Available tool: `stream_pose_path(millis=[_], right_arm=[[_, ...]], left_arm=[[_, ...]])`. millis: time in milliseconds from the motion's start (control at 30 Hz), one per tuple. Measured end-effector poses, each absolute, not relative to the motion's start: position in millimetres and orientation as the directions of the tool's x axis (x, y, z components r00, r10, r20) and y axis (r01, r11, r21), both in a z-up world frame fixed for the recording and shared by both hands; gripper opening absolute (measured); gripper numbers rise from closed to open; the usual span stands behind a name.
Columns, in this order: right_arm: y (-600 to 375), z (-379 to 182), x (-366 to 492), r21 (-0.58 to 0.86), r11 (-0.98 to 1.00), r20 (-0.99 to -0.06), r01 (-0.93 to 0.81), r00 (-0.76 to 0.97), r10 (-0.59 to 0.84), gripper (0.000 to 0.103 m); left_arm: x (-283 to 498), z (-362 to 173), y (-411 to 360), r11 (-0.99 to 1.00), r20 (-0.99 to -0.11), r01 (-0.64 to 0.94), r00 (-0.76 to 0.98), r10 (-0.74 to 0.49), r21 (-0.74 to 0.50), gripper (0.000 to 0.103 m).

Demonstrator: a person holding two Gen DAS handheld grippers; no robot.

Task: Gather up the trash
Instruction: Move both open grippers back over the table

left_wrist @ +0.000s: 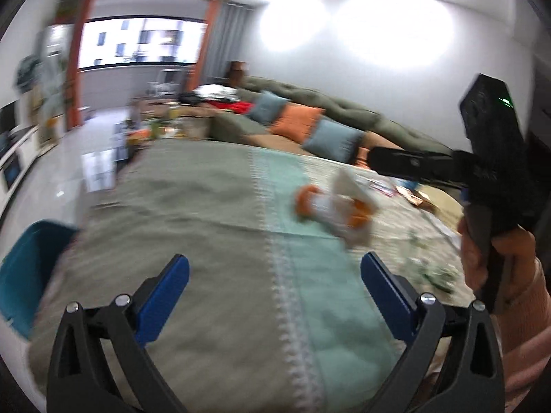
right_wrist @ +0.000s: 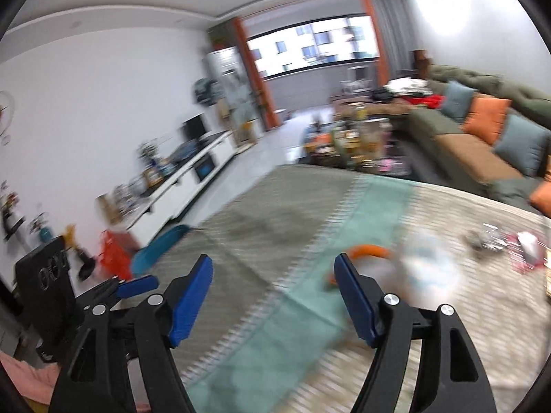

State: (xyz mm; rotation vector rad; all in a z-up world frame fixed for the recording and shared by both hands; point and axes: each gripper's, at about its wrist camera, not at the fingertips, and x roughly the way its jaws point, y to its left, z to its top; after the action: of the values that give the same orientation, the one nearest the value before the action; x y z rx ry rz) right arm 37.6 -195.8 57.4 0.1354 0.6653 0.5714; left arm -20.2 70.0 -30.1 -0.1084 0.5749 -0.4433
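Note:
My left gripper (left_wrist: 275, 275) hangs open above a table with a grey-green cloth (left_wrist: 193, 206), nothing between its blue pads. Beyond it, a blurred white and orange bottle-like piece of trash (left_wrist: 330, 210) lies on the cloth, and wrappers (left_wrist: 396, 189) and green-white scraps (left_wrist: 434, 272) lie at the right. A hand (left_wrist: 482, 258) at the right edge grips the other tool. My right gripper (right_wrist: 275, 275) is open and empty too; just past its right pad is the same blurred trash with an orange ring (right_wrist: 368, 251). More wrappers (right_wrist: 499, 241) lie far right.
A teal bin (left_wrist: 27, 268) (right_wrist: 162, 244) stands on the floor at the table's left edge, a red basket (right_wrist: 113, 251) beside it. Behind the table are a green sofa (right_wrist: 465, 137) with cushions, a cluttered coffee table (right_wrist: 358, 137) and a white TV cabinet (right_wrist: 193, 179).

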Motion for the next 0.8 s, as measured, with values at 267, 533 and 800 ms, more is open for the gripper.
stream_pose_path(millis=[267,533,800], right_arm=[[-278,45,23,0.318,0.907,-0.559,-0.275,0.718,0.413,0.073],[-322,28,15,0.363,0.909,-0.564,-0.206,0.728,0.390,0.073],[-320,15,20,0.395,0.893,-0.572,-0.216,0.703,0.423,0.073]], left_arm=[[-15,-44,-14,0.791,-0.542,0.574,0.605,-0.583,-0.212,0.100],[0,-62,-62,0.718,-0.605,0.632,0.459,-0.650,-0.291,0.085],[25,-84,-86,0.668,-0.650,0.619,0.312,-0.693,-0.414,0.050]])
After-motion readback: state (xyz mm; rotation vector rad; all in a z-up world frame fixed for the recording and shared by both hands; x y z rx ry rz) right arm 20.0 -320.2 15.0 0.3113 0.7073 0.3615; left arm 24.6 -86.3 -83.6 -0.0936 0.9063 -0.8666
